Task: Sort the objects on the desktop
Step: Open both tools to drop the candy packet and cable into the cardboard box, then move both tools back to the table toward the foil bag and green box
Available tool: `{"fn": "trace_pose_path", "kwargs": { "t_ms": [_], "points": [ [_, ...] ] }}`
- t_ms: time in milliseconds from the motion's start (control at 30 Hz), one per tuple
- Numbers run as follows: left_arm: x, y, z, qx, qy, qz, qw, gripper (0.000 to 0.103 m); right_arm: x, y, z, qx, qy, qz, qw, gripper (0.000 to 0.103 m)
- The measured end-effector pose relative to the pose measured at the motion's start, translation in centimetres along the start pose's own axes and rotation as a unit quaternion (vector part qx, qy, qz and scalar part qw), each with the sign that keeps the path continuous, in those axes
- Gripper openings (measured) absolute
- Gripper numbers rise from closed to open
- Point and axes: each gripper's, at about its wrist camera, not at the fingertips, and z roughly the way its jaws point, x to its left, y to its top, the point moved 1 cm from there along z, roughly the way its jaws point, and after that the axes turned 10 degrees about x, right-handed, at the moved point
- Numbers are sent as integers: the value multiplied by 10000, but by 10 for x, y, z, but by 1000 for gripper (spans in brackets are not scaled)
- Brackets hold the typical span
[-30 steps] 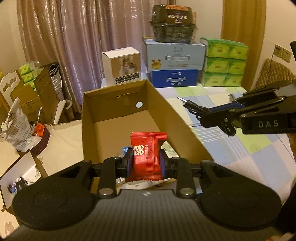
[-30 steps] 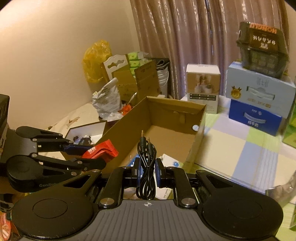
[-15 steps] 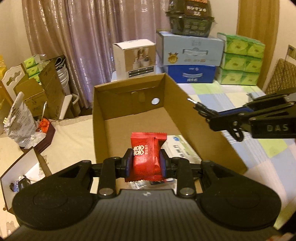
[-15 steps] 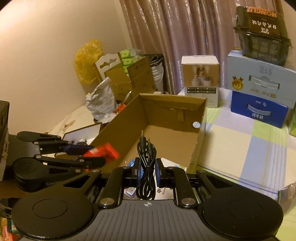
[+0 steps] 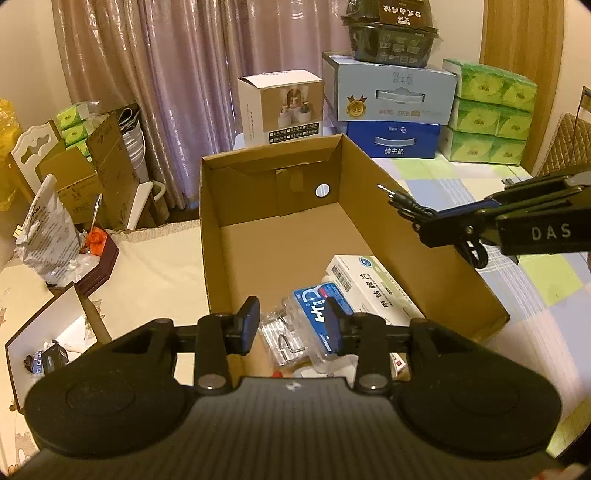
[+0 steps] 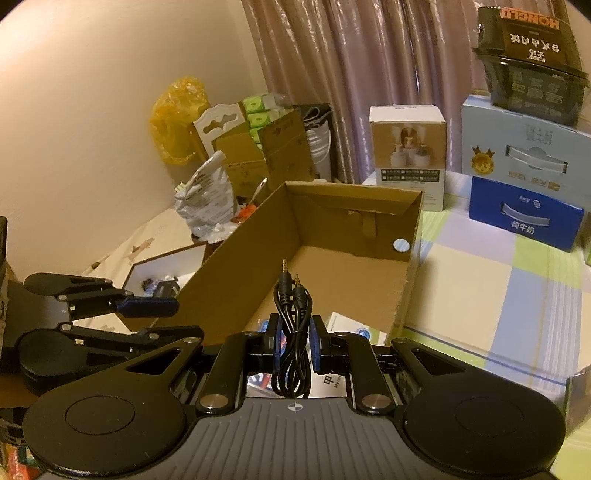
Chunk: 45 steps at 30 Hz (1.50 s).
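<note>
An open cardboard box lies in front of both grippers. My left gripper hovers over its near end with its jaws opening and nothing between them. Below it in the box lie a white medicine box, a blue-and-white pack and a clear plastic pack. The red candy packet is out of sight. My right gripper is shut on a coiled black audio cable, plugs pointing up, above the box's near right corner. The left gripper shows at the box's left wall.
Stacked at the back are a white carton, a light-blue case, a dark-blue case, green tissue packs and a dark tray. Bags and cartons crowd the left. A checked cloth lies right of the box.
The left jaws have parted and the red candy packet they held is gone from between them. Both grippers have come down a little closer over the box. The right still grips the cable.
</note>
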Motion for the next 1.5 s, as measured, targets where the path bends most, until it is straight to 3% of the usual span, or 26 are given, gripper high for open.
{"fn": "trace_pose_path", "kwargs": {
  "t_ms": [367,533,667,900,1500],
  "points": [
    [0,2,-8,-47,-51,-26,10000,37,8,9,4,-54,36,-45,10000,13],
    [-1,2,-9,-14,-30,0,10000,39,1,12,1,-208,66,137,9997,24],
    [-4,0,-11,5,-10,25,10000,40,-6,9,-7,-288,28,234,9993,27],
    [-12,0,-17,-9,-9,59,10000,47,-21,-1,-32,-384,-20,448,9983,41],
    [-74,0,-58,-209,-161,368,9990,57,-44,-40,-122,-780,-304,801,9933,61]
  ]
}}
